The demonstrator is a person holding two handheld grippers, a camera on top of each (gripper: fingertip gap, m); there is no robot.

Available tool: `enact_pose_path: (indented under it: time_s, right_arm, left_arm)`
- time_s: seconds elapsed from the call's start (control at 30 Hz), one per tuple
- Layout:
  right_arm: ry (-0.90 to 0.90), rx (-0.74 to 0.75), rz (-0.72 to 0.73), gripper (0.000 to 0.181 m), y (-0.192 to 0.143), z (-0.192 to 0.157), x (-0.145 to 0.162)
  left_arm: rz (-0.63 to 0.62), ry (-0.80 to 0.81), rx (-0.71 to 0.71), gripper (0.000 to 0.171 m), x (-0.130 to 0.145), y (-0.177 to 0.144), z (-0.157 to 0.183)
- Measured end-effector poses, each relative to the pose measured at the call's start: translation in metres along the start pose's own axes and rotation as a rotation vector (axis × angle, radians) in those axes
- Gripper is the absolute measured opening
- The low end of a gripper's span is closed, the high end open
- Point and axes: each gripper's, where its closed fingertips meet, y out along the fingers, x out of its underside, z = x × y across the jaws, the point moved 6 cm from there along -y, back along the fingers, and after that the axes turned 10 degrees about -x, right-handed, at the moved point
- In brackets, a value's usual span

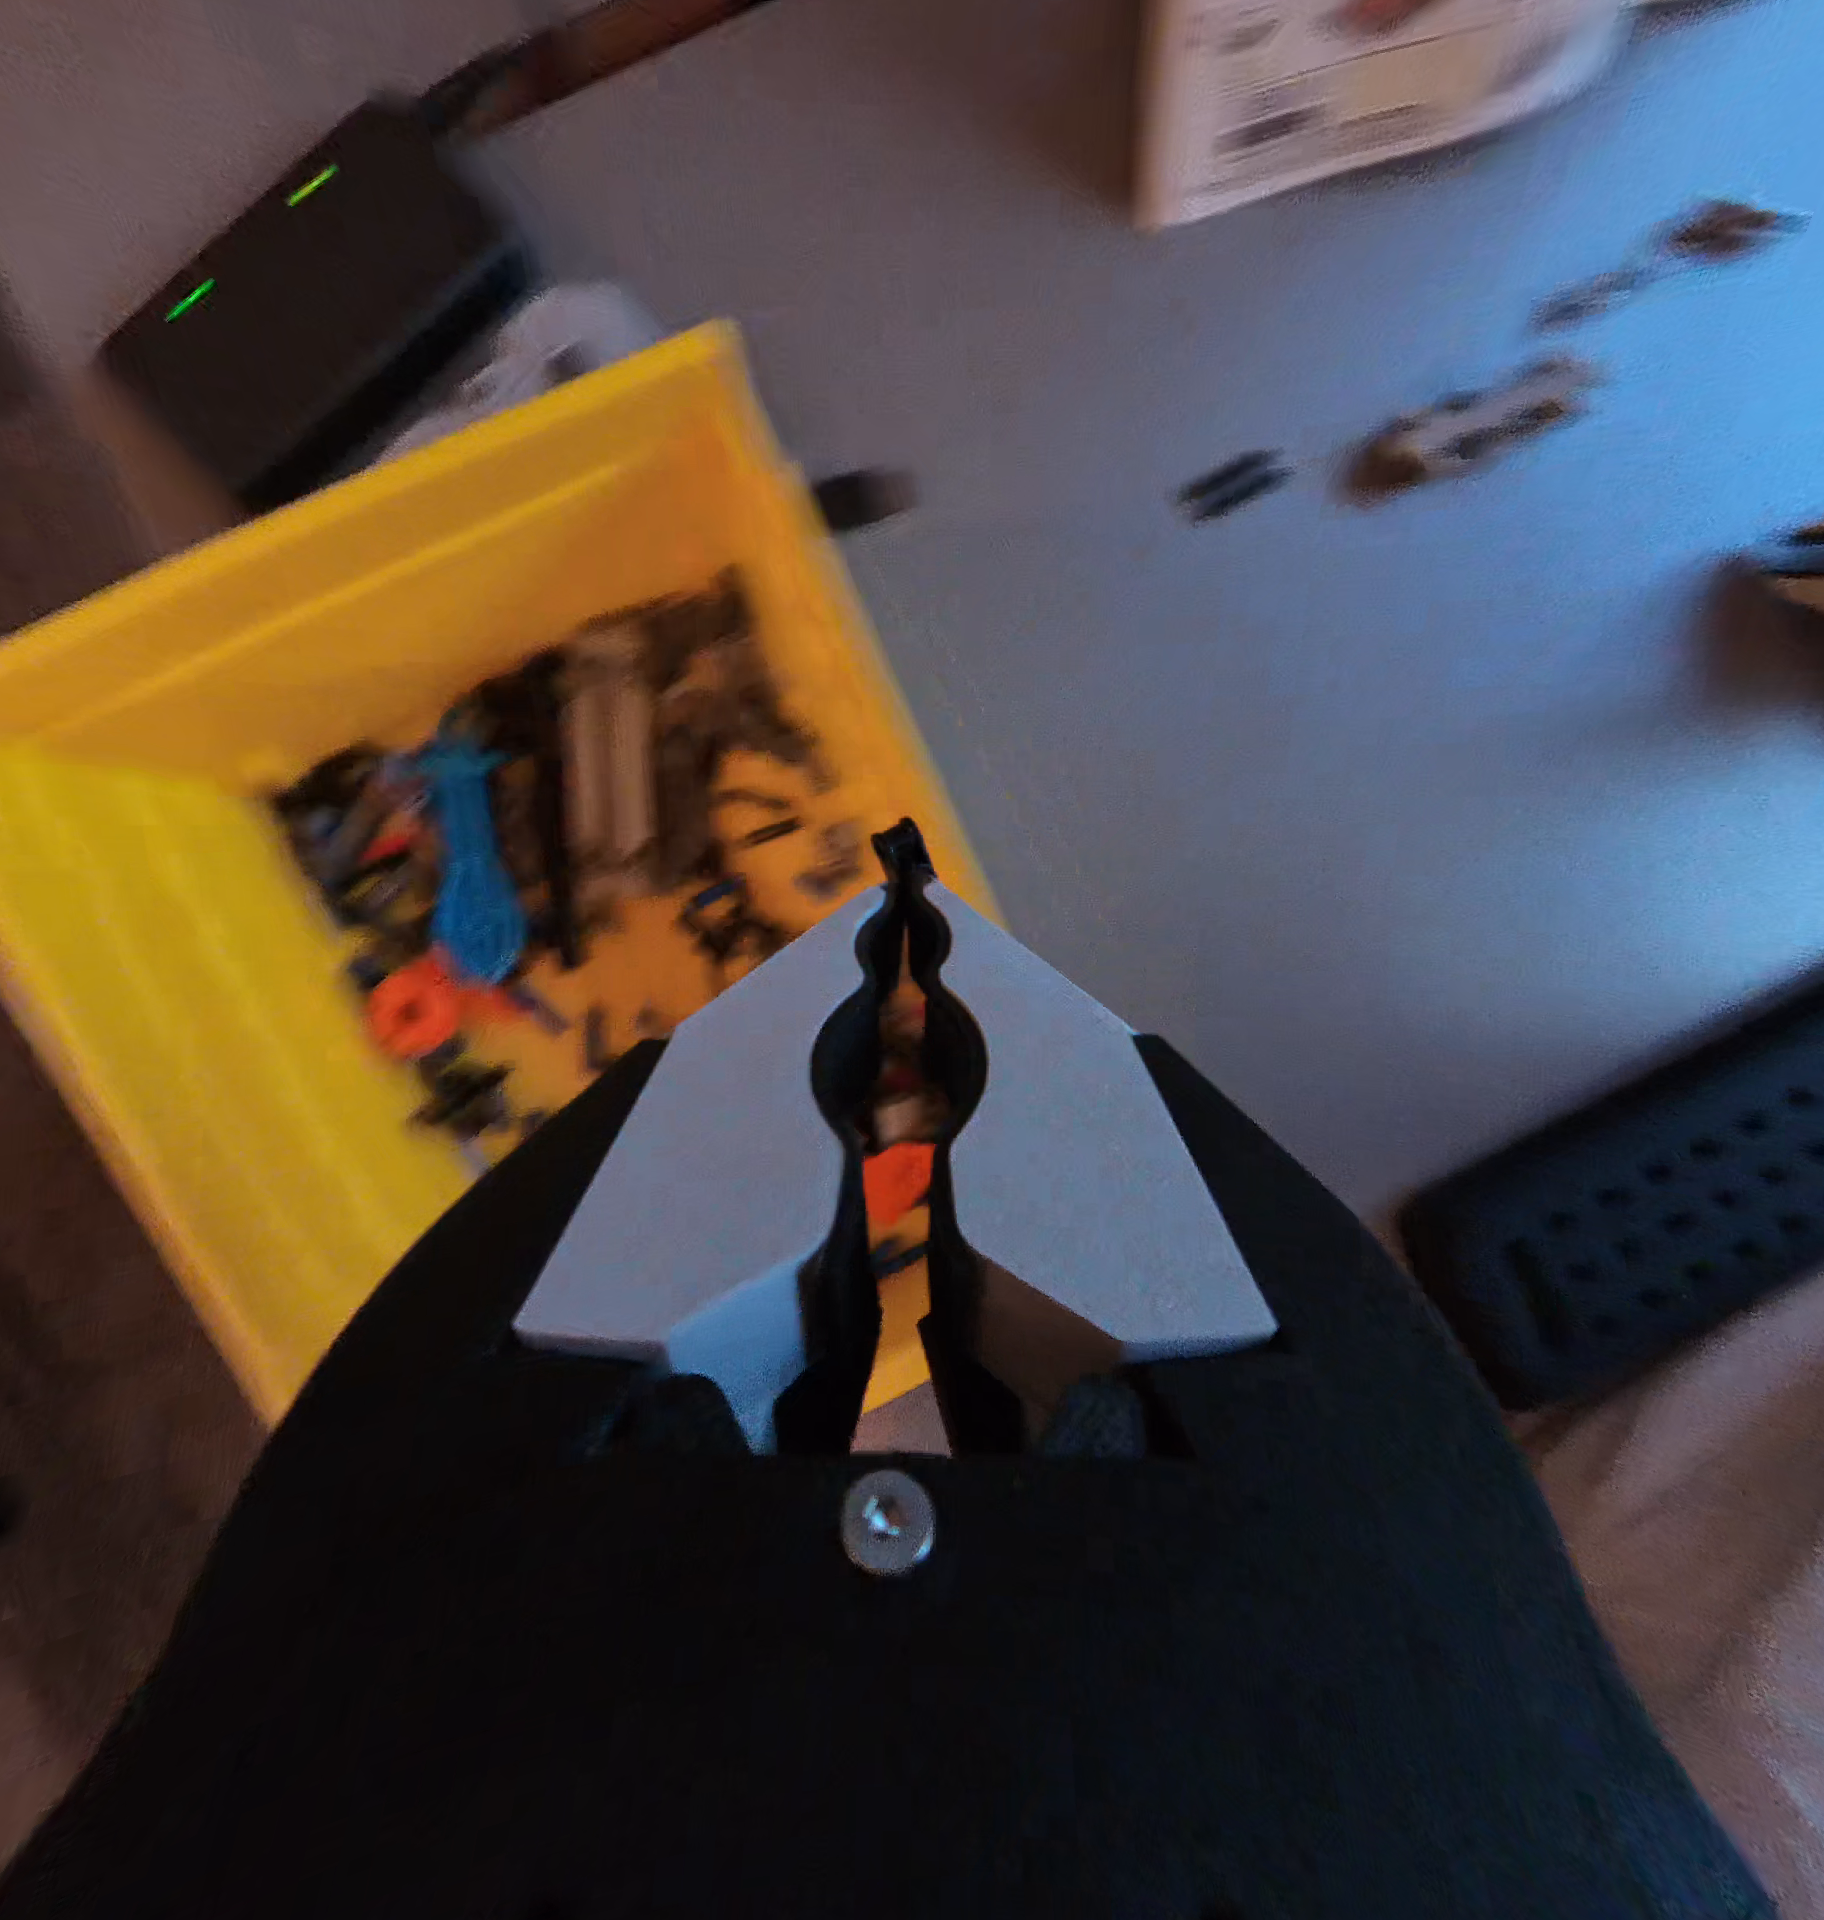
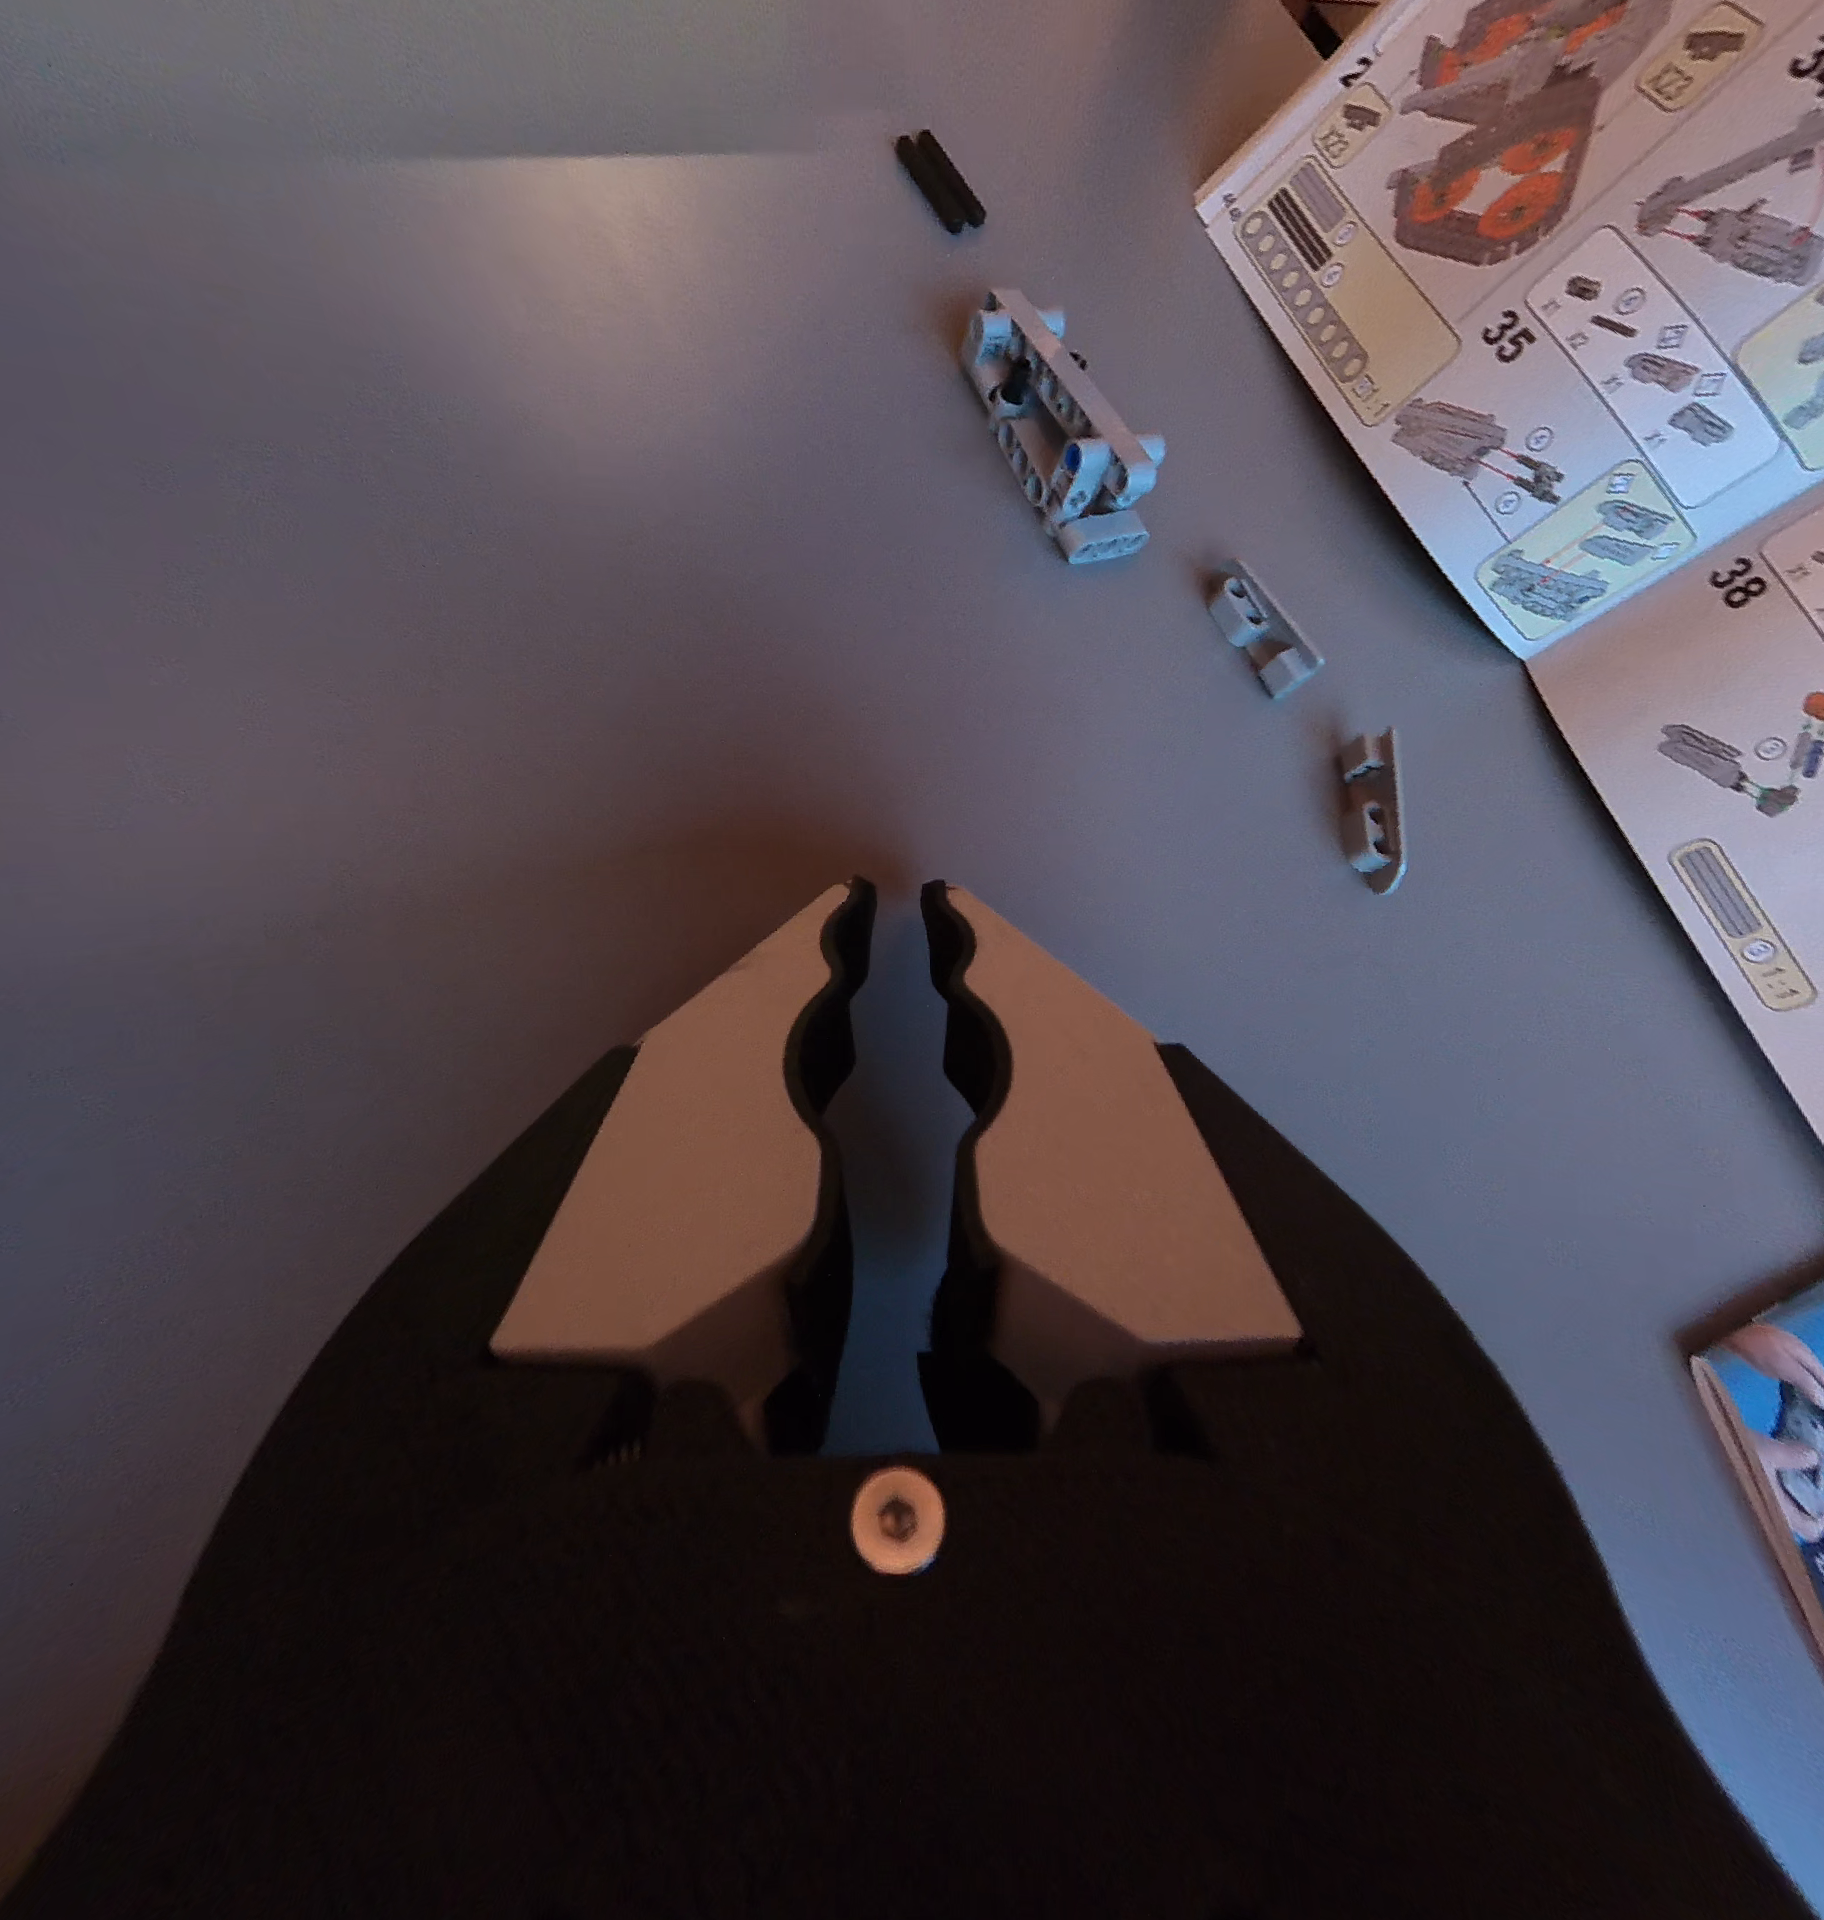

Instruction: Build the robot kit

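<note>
My left gripper (image 1: 903, 899) is shut on a small black pin (image 1: 900, 844) that sticks out past its tips. It hangs over the right edge of a yellow bin (image 1: 420, 540) holding several loose building parts, among them a blue piece (image 1: 472, 862), an orange piece (image 1: 409, 1013) and a grey cylinder (image 1: 607, 748). The left wrist view is motion-blurred. My right gripper (image 2: 897, 888) is slightly open and empty above the bare grey table (image 2: 368, 520). Nearest to it, ahead on the right, is a small grey piece (image 2: 1373, 810).
A grey beam assembly (image 2: 1059, 416), two black axles (image 2: 939, 179) and another small grey piece (image 2: 1261, 623) lie in a row beside an open instruction booklet (image 2: 1614, 364). A printed box (image 2: 1801, 1455) sits at right. A black device with green lights (image 1: 305, 291) and a black perforated slab (image 1: 1666, 1174) flank the left view. Some 40 cm of space lies between my two pairs of fingers.
</note>
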Motion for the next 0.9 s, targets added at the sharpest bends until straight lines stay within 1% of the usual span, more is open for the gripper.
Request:
enact_pose_path:
  time_s: [0.07,0.13,0.23,0.27,0.33,0.4,0.5,0.53,0.6,0.67,0.7,0.73,0.77,0.83,0.9]
  right_arm:
    - [0.002,-0.006,0.003,0.01,0.001,0.0,-0.001]
    - [0.004,-0.009,0.004,0.01,0.001,0.0,-0.001]
    - [-0.006,-0.012,0.004,0.01,0.001,-0.002,-0.001]
    - [-0.01,-0.016,0.004,0.01,0.001,-0.003,-0.001]
    - [-0.017,-0.023,0.004,0.01,0.0,-0.004,-0.001]
    - [-0.017,-0.033,0.006,0.01,0.0,-0.005,-0.002]
    - [-0.012,-0.044,0.008,0.011,0.0,-0.006,-0.002]
    - [-0.009,-0.048,0.009,0.011,0.0,-0.005,-0.001]
    - [0.0,-0.053,0.01,0.011,0.0,-0.005,-0.001]
    - [0.008,-0.059,0.011,0.011,0.001,-0.004,-0.001]
    - [0.011,-0.061,0.011,0.012,0.001,-0.004,-0.001]
    - [0.011,-0.061,0.011,0.012,0.001,-0.004,-0.001]
    - [0.008,-0.061,0.011,0.012,0.001,-0.004,-0.001]
    - [0.0,-0.064,0.011,0.012,0.001,-0.006,-0.002]
    - [0.0,-0.07,0.012,0.012,0.001,-0.006,-0.002]
  left_arm:
    - [0.051,0.142,0.141,0.0,-0.01,-0.003,0.052]
    - [0.046,0.297,0.257,0.0,-0.015,0.007,0.107]
    - [-0.03,0.446,0.405,0.0,-0.015,0.041,0.184]
    - [-0.058,0.481,0.43,0.0,-0.014,0.054,0.203]
    - [-0.107,0.542,0.422,0.0,-0.009,0.082,0.228]
    - [-0.158,0.58,0.424,0.0,-0.001,0.104,0.239]
    - [-0.244,0.598,0.451,0.0,0.012,0.125,0.246]
    - [-0.255,0.607,0.449,0.0,0.013,0.13,0.247]
    - [-0.235,0.627,0.48,0.0,0.013,0.132,0.252]
    - [-0.227,0.66,0.467,0.0,0.013,0.131,0.251]
    - [-0.212,0.675,0.443,0.008,0.011,0.13,0.249]
    - [-0.189,0.685,0.417,0.028,0.008,0.129,0.246]
    - [-0.172,0.69,0.394,0.04,0.006,0.125,0.242]
    - [-0.159,0.673,0.364,0.041,0.003,0.114,0.232]
    - [-0.199,0.649,0.349,0.041,0.008,0.107,0.227]
